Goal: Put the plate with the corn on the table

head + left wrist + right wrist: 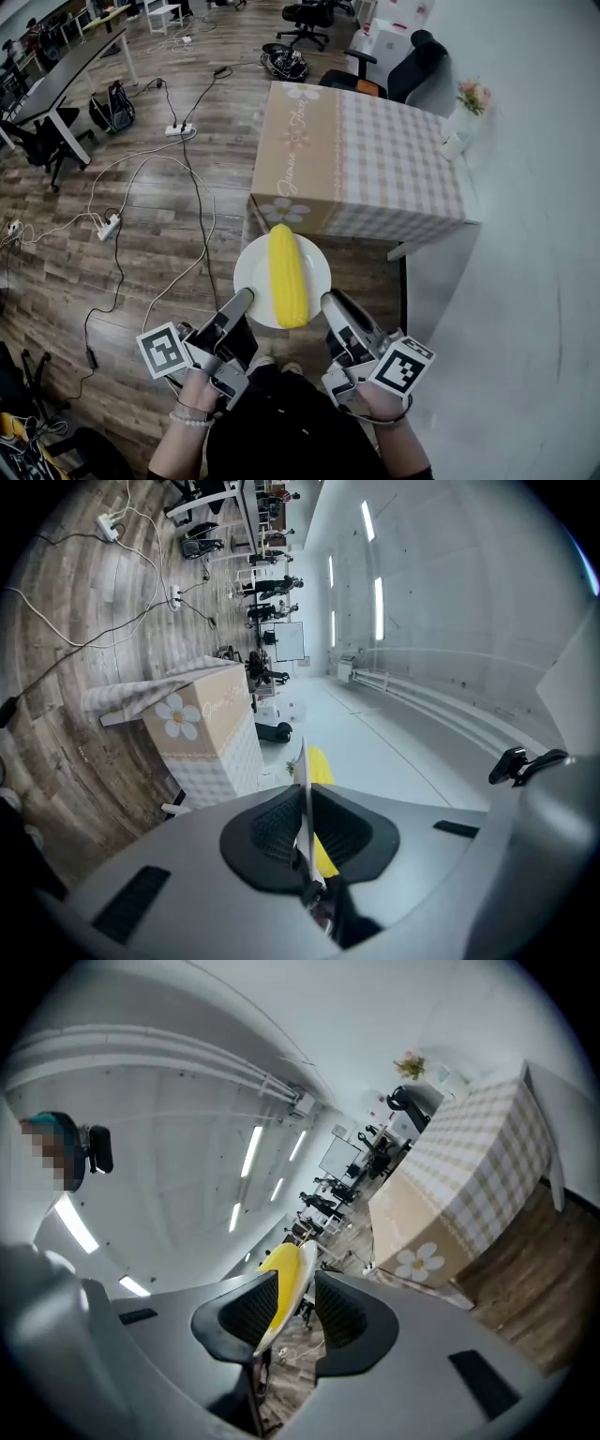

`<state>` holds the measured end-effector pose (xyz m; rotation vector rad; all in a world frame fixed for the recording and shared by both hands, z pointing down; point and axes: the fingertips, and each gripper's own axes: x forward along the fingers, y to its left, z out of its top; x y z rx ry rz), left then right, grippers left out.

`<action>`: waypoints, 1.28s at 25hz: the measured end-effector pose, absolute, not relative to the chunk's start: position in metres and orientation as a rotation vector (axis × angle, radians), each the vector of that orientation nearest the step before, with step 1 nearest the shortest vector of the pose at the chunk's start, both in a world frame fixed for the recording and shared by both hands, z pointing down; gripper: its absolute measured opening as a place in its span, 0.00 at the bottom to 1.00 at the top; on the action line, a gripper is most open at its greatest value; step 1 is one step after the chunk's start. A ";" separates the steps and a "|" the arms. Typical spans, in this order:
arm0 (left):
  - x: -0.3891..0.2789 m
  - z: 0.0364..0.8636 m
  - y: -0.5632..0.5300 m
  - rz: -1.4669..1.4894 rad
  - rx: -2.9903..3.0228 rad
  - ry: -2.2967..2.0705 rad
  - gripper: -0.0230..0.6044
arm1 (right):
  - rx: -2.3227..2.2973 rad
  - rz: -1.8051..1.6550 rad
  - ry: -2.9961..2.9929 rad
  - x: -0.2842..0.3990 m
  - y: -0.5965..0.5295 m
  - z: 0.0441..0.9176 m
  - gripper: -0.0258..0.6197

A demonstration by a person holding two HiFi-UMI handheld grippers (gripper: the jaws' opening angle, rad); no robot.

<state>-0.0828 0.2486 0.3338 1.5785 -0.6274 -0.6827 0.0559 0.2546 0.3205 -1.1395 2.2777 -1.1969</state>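
Two grippers share the load: the plate (251, 273) with the corn (287, 275) lying lengthwise on it hangs in the lower centre of the head view, above the wooden floor and just short of the near edge of the table (375, 159). The table, draped in a checked cloth with a flower print, fills the upper centre and right of that frame. So the pick-up looks done and the plate is level and in the air. What is left, as I judge it, is to bring it forward over the tabletop, lower it flat and let go. Nothing has been set down yet.

The left gripper (242, 302) is clenched on the plate's left rim. In the left gripper view the thin white edge runs straight down between the two dark pads (272, 832), which stand almost together on it, with yellow corn showing behind. The right gripper (330, 302) grasps the opposite rim. In the right gripper view the rim lies against one pad, with a little gap to the other near the tips, so the hold appears lighter on that side.
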 end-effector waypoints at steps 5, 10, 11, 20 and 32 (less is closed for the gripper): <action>-0.081 0.332 0.251 -0.687 1.579 -0.605 0.09 | -1.097 -1.260 2.235 0.051 0.256 0.324 0.25; -0.080 0.331 0.248 -0.672 1.582 -0.605 0.09 | -1.095 -1.252 2.237 0.045 0.255 0.324 0.18; -0.080 0.331 0.247 -0.671 1.583 -0.603 0.09 | -1.087 -1.256 2.227 0.045 0.253 0.324 0.18; -0.089 0.329 0.242 -0.653 1.605 -0.579 0.09 | -1.101 -1.223 2.202 0.037 0.252 0.321 0.18; -0.093 0.330 0.235 -0.616 1.618 -0.564 0.09 | -1.111 -1.198 2.153 0.030 0.249 0.318 0.18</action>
